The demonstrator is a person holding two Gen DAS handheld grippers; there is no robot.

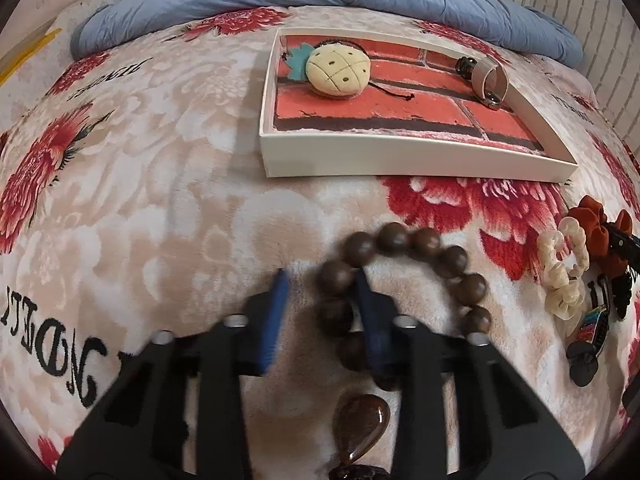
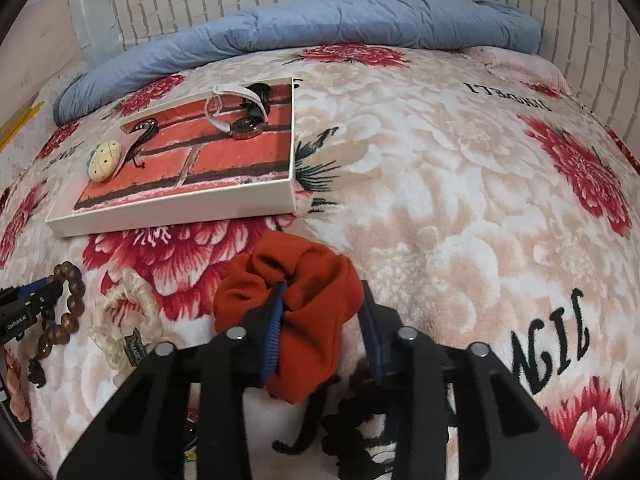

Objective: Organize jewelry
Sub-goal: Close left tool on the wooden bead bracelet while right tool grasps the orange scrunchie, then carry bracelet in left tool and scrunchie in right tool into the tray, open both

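Observation:
A brown wooden bead bracelet (image 1: 452, 260) lies on the floral blanket; it also shows in the right wrist view (image 2: 70, 304). My left gripper (image 1: 322, 278) is open, its jaws either side of the bracelet's left beads. My right gripper (image 2: 322, 286) is open around a rust-red scrunchie (image 2: 304, 280), one finger inside its folds. A white shallow box (image 1: 400, 160) with a brick-print floor holds a pineapple plush charm (image 1: 338, 70) and a watch with a pale strap (image 1: 490, 80). The box (image 2: 180, 208) also shows in the right wrist view.
A cream scrunchie (image 1: 562, 268), a red scrunchie (image 1: 596, 220), black clips and a striped clip (image 1: 596, 324) lie right of the bracelet. A brown teardrop pendant (image 1: 360, 424) lies under my left gripper. A rolled blue quilt (image 2: 320, 28) lies along the brick wall.

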